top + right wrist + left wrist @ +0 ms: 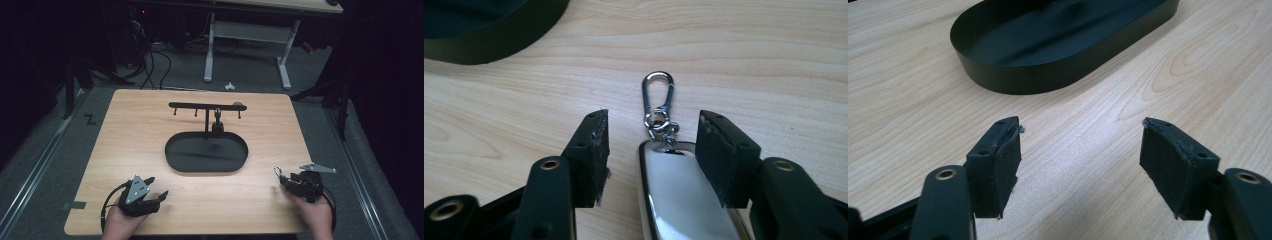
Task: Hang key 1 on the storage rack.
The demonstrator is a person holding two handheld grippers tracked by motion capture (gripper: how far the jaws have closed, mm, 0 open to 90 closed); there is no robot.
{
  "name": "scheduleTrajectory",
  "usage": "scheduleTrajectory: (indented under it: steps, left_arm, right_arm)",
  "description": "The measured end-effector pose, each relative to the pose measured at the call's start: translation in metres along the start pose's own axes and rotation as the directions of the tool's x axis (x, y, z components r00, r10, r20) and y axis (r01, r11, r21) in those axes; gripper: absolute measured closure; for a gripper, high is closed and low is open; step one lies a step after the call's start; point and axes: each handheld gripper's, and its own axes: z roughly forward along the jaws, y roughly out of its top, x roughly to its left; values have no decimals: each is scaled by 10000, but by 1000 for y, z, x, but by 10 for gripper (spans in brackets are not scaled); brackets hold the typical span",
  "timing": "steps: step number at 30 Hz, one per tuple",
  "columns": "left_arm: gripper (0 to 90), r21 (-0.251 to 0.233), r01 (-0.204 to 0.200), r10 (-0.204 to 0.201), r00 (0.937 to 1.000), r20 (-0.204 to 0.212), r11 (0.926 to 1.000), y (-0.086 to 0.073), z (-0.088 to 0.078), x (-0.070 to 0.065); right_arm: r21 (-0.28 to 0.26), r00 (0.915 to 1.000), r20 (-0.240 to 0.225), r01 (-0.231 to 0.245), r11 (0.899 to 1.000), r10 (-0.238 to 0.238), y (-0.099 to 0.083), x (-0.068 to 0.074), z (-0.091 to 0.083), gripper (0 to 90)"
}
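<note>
Left gripper (154, 190) rests at the near-left of the wooden table (125, 130), jaws spread wide over bare wood, short of the black oval tray (1013, 75). Right gripper (651, 145) sits at the near-right, jaws apart on either side of a shiny metal keychain (679, 200); its clasp (658, 95) lies flat on the table just past the fingertips. A black hook stand (206, 106) rises from the tray's far edge.

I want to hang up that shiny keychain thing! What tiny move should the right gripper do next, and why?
Probably close the right gripper on the shiny keychain. Its jaws stand open on either side of the keychain's silver body on the table, not yet squeezing it, and the clip points ahead. The stand's hooks wait behind the black tray.
</note>
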Motion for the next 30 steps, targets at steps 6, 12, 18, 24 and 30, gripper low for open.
scheduleTrajectory:
  steps: [6,12,18,24,30]
  left_arm:
    - [333,-19,49,-49,10000,-47,10000,-1,-1,1]
    - [333,13,-3,3,10000,-9,10000,1,1,-1]
    - [333,-32,-99,99,9999,37,9999,5,4,-5]
    - [333,-55,-327,328,9994,136,9994,9,7,-9]
    - [333,-143,-326,329,9993,182,9994,10,8,-9]
  right_arm:
    - [-158,9998,149,-151,9998,153,1,-7,-2,433]
    - [583,9995,307,-50,9983,32,-6,-5,4,550]
    - [743,9995,17,307,9968,-309,-16,9,-1,610]
    - [952,9964,-244,834,9920,-814,-22,30,-4,598]
    - [1066,9944,-647,901,9902,-836,-24,45,-9,494]
